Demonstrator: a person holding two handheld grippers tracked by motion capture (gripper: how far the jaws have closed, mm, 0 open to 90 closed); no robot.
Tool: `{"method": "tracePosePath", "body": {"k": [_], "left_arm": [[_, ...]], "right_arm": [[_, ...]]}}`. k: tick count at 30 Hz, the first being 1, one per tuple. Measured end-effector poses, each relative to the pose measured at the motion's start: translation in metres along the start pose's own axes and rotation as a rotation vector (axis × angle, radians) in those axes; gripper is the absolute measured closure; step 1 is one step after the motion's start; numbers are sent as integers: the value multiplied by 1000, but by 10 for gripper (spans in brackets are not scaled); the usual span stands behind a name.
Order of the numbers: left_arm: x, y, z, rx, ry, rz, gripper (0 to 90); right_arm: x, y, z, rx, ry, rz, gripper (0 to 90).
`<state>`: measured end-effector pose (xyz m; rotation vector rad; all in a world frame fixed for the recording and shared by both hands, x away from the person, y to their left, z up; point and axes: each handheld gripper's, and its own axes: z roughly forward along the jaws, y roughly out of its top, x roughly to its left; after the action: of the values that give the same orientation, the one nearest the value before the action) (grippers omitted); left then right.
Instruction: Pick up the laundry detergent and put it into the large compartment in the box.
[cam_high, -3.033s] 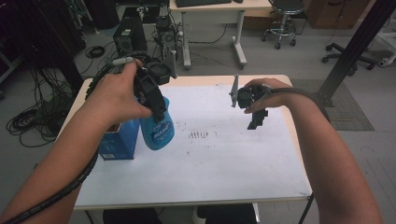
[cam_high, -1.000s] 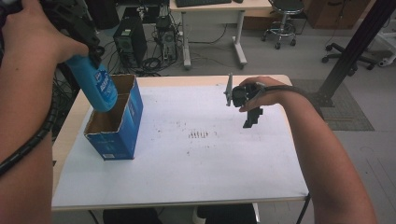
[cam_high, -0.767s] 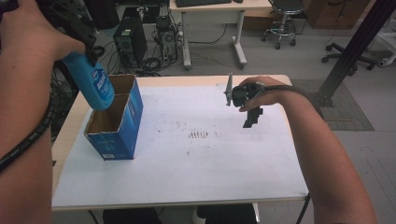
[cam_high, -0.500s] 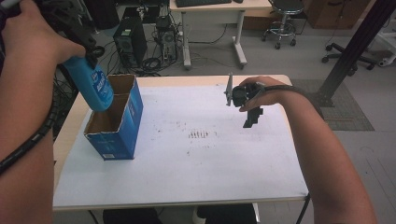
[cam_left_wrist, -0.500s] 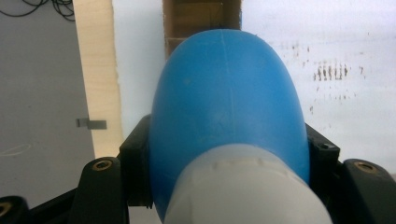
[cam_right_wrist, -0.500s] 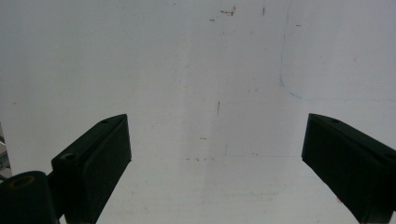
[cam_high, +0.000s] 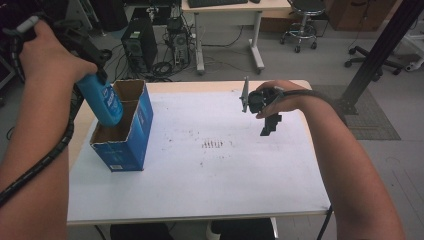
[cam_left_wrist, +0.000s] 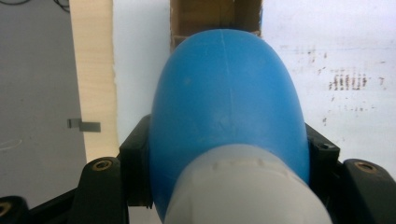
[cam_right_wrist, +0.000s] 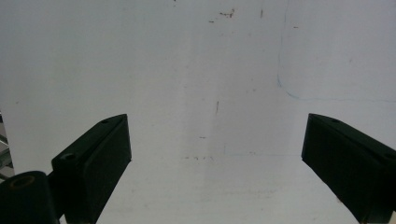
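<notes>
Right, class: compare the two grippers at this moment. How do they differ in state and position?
The left gripper is shut on the blue bottle; the right gripper is open with nothing between its fingers. The left gripper is raised over the open cardboard box at the table's left; the right gripper hangs above bare white tabletop at the right. Both are black and hand-held.

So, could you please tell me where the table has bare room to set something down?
The table is bare across its middle and near edge, between the blue box and the right tool. The left side is crowded: the left tool holds the blue bottle over the box's opening.
</notes>
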<state>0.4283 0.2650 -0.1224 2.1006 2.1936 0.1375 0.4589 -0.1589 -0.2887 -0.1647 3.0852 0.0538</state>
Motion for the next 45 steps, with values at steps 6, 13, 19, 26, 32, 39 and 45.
{"method": "tracePosePath", "body": {"k": [6,13,19,26,32,39,45], "left_arm": [[-1,2,15,9,-2,1,374],[0,2,37,20,-4,4,374],[1,1,54,31,-6,12,374],[4,-2,81,61,-4,11,373],[3,-4,94,68,-3,21,374],[-2,-6,110,82,1,35,374],[-5,-7,118,68,2,39,374]], "right_arm": [[0,2,0,6,3,1,83],[0,0,0,7,2,6,82],[-1,0,1,5,2,0,83],[0,1,0,7,1,4,83],[0,1,1,9,1,4,83],[1,2,3,7,2,2,83],[1,1,3,4,2,4,83]]}}
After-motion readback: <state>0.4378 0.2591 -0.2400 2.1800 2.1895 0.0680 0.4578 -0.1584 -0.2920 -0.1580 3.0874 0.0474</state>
